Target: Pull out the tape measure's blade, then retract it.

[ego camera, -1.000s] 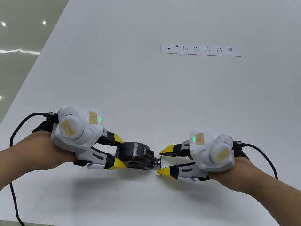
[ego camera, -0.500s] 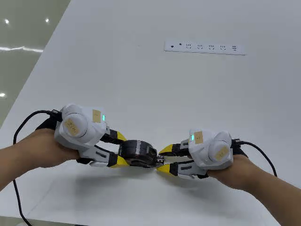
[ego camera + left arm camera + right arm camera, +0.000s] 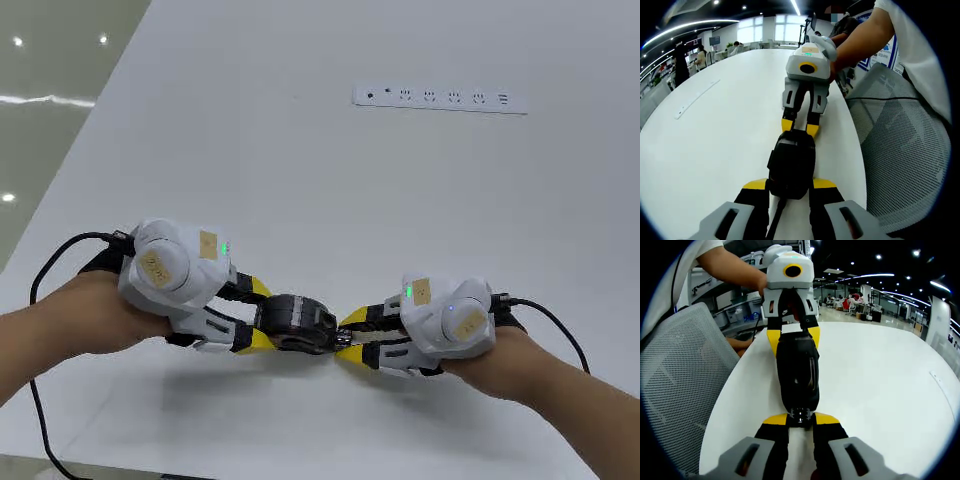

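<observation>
The left gripper (image 3: 255, 316) comes at the tape measure (image 3: 295, 322) from its left. Its fingers are closed partway onto the black case, one on each flank, and in the left gripper view the case (image 3: 791, 162) fills the gap between the yellow tips. The tape measure lies on the white counter (image 3: 400, 200) near its front edge, with a power strip (image 3: 440, 97) well beyond it toward the far side.

At the tape measure's right end sits the end hook (image 3: 800, 415) of the blade, tight against the mouth of the case. No length of blade shows between hook and case.

To the right of the tape measure, the right gripper (image 3: 350, 337) points back at it. Its fingers are drawn in to a narrow gap, and in the right gripper view they appear to pinch the end hook from both sides.

By my judgement the task is at its start: both holds look set, but the pull is not yet made, and the retracting comes after that.
</observation>
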`<state>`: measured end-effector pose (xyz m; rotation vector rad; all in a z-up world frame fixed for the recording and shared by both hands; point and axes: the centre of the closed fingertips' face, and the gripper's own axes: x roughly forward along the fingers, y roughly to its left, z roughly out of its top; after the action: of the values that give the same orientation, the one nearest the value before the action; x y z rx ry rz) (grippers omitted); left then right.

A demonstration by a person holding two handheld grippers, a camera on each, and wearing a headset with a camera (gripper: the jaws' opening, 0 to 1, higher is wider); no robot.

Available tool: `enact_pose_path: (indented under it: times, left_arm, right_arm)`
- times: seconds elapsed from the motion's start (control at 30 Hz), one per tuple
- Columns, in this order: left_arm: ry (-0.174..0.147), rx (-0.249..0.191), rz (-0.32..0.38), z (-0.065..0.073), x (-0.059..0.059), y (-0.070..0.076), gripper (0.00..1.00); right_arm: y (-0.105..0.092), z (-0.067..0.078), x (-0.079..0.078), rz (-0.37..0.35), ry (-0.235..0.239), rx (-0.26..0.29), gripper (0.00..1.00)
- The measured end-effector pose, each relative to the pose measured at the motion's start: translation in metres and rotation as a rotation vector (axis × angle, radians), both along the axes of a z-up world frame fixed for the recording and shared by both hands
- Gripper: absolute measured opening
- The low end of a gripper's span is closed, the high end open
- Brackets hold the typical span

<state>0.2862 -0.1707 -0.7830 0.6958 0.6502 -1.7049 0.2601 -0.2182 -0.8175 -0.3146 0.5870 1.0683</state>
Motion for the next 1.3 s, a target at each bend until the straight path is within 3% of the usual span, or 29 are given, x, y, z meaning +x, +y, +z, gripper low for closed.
enact_pose_path:
  times: [0.77,1.03,1.1,1.3]
  left_arm:
    - [-0.007,0.005,0.004,-0.0001,-0.0001,0.0002,0.27]
    - [-0.003,0.003,0.003,0.0003,-0.0006,0.0001,0.26]
    - [0.011,-0.004,0.012,0.0007,-0.0005,-0.0001,0.26]
    - [0.006,0.002,0.010,0.0008,-0.0014,0.0001,0.26]
  right_arm:
    - [0.0018,-0.0009,0.0013,0.006,0.004,0.000,0.12]
    - [-0.0010,-0.0003,-0.0007,0.003,0.009,-0.009,0.11]
    - [-0.0023,-0.0001,-0.0012,0.005,0.007,-0.010,0.11]
    - [-0.0053,0.0020,-0.0019,0.009,0.011,-0.014,0.11]
